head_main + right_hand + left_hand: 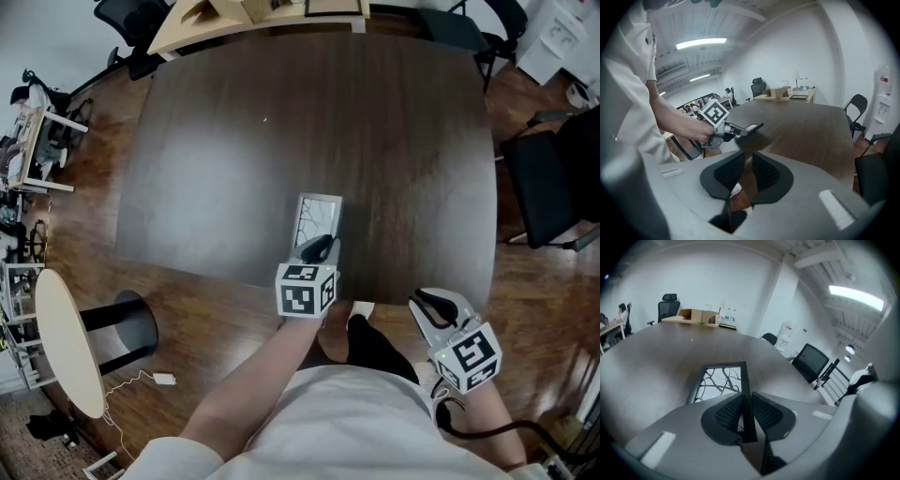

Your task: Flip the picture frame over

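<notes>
**A:** Start with the biggest thing. What do both claws face?

**B:** A dark wooden bench (234, 159). It spreads out ahead of both claws and takes up most of the head view. Beyond its far edge, well ahead of them, is a pale desk (187, 28) with cardboard boxes (696, 315) on it. A black chair (548, 183) stands out to the right of the right claw, off the bench.

**A:** And the picture frame?

**B:** The picture frame (319, 217) is straight ahead of the left claw (319, 248) and reaches away from it over the bench. It has a dark border around a white panel with black branching lines, and that side faces up.

**A:** Is the left claw gripping it?

**B:** Yes. In the left gripper view, one dark side rail of the frame runs between the two ribbed pads (729, 411), and they pinch it near the frame's near corner. In the right gripper view the near end is off the bench, with a shadow under it. I cannot tell whether the far edge touches the wood.

**A:** What about the right claw?

**B:** The right claw (431, 305) hangs by the bench's near edge, to the right of the left claw and well apart from the frame. Only a narrow slit separates its pads. Nothing is between them, and the floor (216, 328) shows through the gap.
</notes>
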A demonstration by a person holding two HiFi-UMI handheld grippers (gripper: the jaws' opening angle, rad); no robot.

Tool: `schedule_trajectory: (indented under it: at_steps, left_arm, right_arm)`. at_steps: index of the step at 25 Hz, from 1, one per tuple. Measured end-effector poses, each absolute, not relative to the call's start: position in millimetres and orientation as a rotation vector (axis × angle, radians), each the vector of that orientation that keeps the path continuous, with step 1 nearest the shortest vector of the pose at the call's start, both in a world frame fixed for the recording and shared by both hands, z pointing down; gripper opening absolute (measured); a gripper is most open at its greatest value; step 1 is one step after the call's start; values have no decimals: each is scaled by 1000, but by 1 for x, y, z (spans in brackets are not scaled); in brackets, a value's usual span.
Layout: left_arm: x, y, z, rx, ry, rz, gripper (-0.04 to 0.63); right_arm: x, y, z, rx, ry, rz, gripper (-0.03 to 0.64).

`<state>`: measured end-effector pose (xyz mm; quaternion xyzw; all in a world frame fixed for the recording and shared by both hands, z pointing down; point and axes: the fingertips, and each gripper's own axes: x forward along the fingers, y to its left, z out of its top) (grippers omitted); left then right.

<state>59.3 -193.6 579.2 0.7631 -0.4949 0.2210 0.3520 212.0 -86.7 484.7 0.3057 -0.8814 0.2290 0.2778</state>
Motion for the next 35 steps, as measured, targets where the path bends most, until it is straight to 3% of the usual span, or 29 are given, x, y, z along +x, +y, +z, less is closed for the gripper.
schedule_trajectory:
  at_steps: [11,19,26,35]
  left_arm:
    - [73,-199,536,1858,-636,-163,63]
    - [54,-207,541,1592,-309,-503,63]
    - [28,-211,544,1549,-175,-589,67]
    - [14,-211,554,1650,-123,-421,75]
  right_arm:
    - [176,-86,458,977,-2287,552,55]
    - [150,-79,448,1040,-2194,546,55]
    - [136,-79,443,1095,-2136,548,55]
    - [111,-73,463,1080,-2090,604,57]
